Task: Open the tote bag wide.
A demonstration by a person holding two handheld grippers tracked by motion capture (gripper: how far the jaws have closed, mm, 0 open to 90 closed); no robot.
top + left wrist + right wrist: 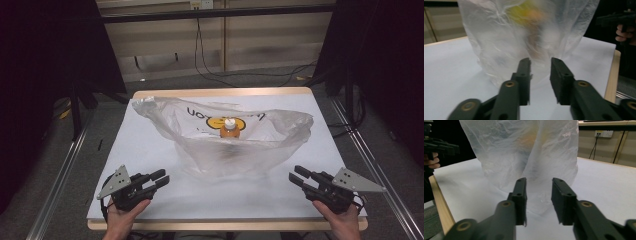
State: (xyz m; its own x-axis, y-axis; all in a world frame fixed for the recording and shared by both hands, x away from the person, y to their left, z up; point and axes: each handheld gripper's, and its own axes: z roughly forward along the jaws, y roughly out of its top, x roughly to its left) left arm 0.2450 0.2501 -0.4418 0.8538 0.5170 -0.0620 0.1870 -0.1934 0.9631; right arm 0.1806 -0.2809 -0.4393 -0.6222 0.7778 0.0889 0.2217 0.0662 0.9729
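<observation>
A: Nearest item first, please.

B: Two hand-held black two-finger grippers at the desk's near edge, each held in a person's hand. The left gripper (161, 178) sits toward the near-left corner, held by the left hand (122, 214), with a grey three-cornered plate (116, 182) on top. The right gripper (297, 175) sits toward the near-right corner, held by the right hand (342, 220), and carries a like plate.

A: State of the fingers?

B: Left gripper (540, 72): fingers (524, 75) parted by a moderate gap, nothing between them, no contact with the bag. Right gripper (539, 192): fingers (520, 195) parted about the same, likewise empty. Both point inward at the bag.

A: Main item?

B: One translucent white crinkled plastic bag (235, 142), standing open-mouthed at the middle of the desk, nearer the far edge than the near one. Black lettering and a yellow round emblem (216, 122) show on its far wall. In the left gripper view the bag (524, 35) rises just beyond the fingers; the same holds in the right gripper view (524, 152).

A: Contents?

B: One orange bottle with a white cap (230, 128), upright inside the bag toward its far side. Through the plastic it reads as an orange-yellow blur; further detail cannot be told.

A: Carrier?

B: One wooden-edged desk with a white sheet top (150, 150).

A: Surroundings?

B: Dark curtains at both sides, black cables (210, 70) on the floor past the far edge, a wall socket (603, 133) behind.
</observation>
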